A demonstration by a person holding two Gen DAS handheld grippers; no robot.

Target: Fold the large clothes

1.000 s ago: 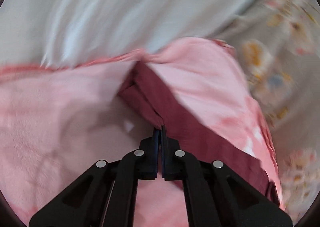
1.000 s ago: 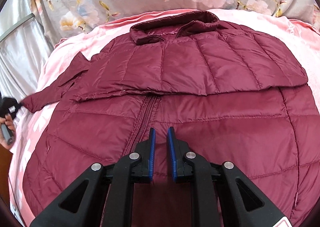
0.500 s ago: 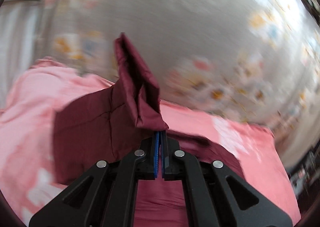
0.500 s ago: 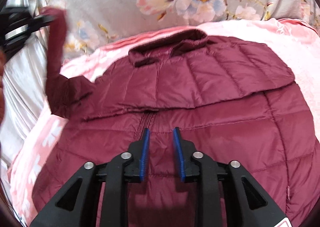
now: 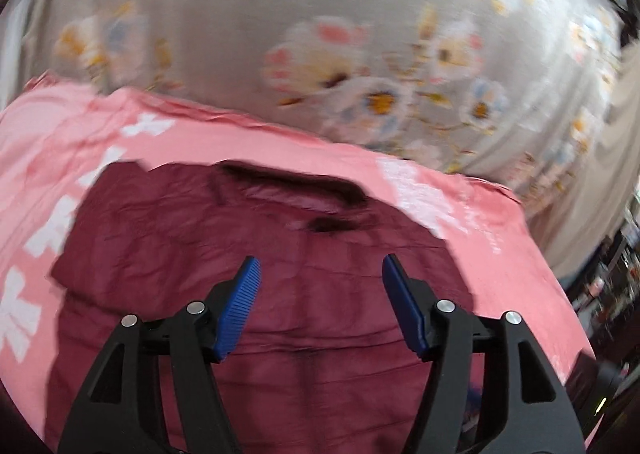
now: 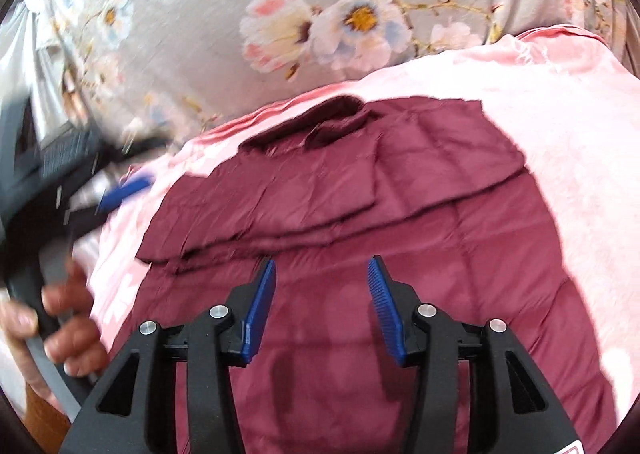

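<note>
Left wrist view: the left tongs [image 5: 320,306] stood wide apart with nothing between the blue pads [image 5: 236,314], the jaws having just been opening. Directly beneath and ahead of them lay the maroon jacket [image 5: 208,238], flat on the pink blanket [image 5: 500,254], a sleeve folded across its chest. Its collar [image 5: 296,189] lay further ahead, and beyond the blanket's far edge rose the grey flowered sheet [image 5: 320,33].

Right wrist view: the right tongs [image 6: 322,310] were about half open and held nothing, the jaws having likewise just been opening. They hung above the jacket's lower front panel [image 6: 400,334]. Ahead lay the folded sleeves [image 6: 320,193], then the collar. Left of these tongs, a hand [image 6: 60,326] gripped the handle of the other tool.
</note>
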